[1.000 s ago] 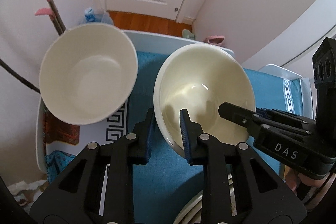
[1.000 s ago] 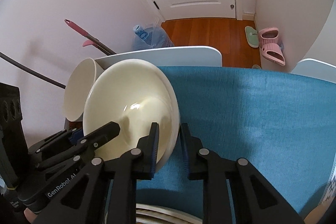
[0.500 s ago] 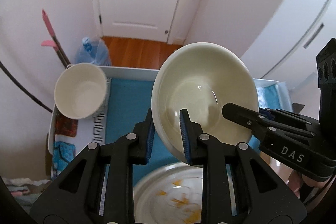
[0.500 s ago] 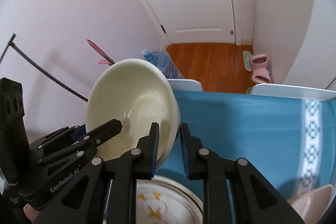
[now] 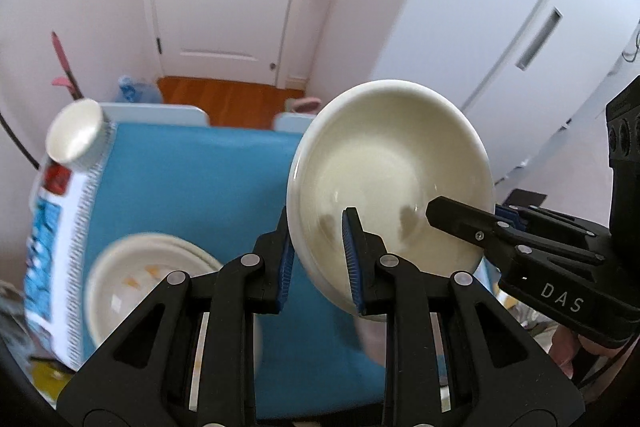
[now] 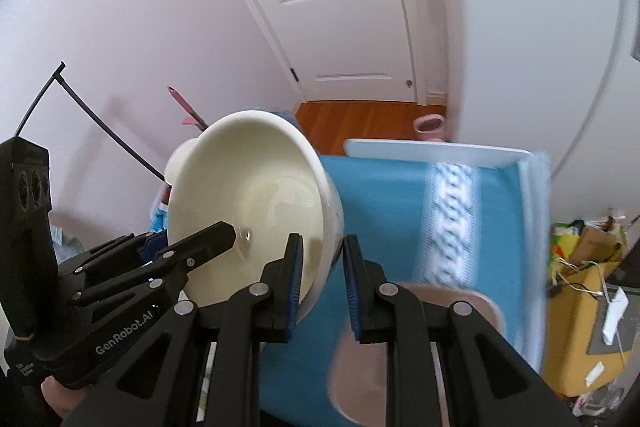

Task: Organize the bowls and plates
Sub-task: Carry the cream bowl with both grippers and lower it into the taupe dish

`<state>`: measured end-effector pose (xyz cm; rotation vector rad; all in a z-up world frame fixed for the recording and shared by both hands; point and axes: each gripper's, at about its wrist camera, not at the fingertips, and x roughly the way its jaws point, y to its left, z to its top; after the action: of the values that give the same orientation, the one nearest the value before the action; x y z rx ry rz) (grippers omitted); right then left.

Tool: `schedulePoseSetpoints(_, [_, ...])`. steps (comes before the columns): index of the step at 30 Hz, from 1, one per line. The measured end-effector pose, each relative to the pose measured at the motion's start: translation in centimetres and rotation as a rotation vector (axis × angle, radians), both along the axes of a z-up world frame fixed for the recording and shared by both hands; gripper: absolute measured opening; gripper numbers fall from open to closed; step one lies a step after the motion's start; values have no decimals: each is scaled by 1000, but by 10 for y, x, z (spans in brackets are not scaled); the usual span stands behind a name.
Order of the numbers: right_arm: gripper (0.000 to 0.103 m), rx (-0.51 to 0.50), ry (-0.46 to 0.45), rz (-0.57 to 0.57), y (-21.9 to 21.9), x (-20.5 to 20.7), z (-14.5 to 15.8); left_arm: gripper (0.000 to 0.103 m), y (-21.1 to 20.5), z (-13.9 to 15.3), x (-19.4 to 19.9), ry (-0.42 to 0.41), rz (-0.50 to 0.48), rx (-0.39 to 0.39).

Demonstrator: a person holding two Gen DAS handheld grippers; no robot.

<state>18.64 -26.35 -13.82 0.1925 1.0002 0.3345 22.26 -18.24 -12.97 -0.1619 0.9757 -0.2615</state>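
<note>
Cream ceramic bowl (image 5: 390, 171) is now well up off the blue-covered surface (image 5: 192, 187), pinched on both sides of its rim: the left gripper (image 5: 316, 259) has one pad inside and one outside the near-left edge, and the right gripper (image 6: 320, 279) does the same on the opposite edge. Both sets of jaws are narrow, clamped on the bowl wall, no slack showing.

What's changed: a second ago the bowl sat low, just beside the white bowl (image 5: 76, 135) at the far-left corner of the cloth. Now that white one looks small and far off, and the whole rig has come up and back toward the person. A patterned plate (image 5: 148, 279) with yellow flecks has come into sight below in the left wrist view, and a pinkish-tan dish (image 6: 404, 347) shows under the right gripper, blurred.

So my read is the pickup is done and this is the carry. I'd guess the bowl is headed for a stack nearer the person, but I can't tell which one. The bowl is tilted, so it probably needs levelling before set-down, and both hands have to let go together or it'll tip.
</note>
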Motion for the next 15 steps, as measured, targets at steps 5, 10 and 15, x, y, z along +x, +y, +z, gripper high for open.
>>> schedulePoseSetpoints(5, [18, -28, 30, -19, -39, -22, -12, 20, -45, -20, -14, 62, -47, 12])
schedulePoseSetpoints(10, [18, -44, 116, -44, -61, -37, -53, 20, -77, -62, -23, 157, -111, 73])
schedulePoseSetpoints(15, [18, -45, 197, -54, -73, -46, -94, 20, -94, -89, -29, 201, -151, 130])
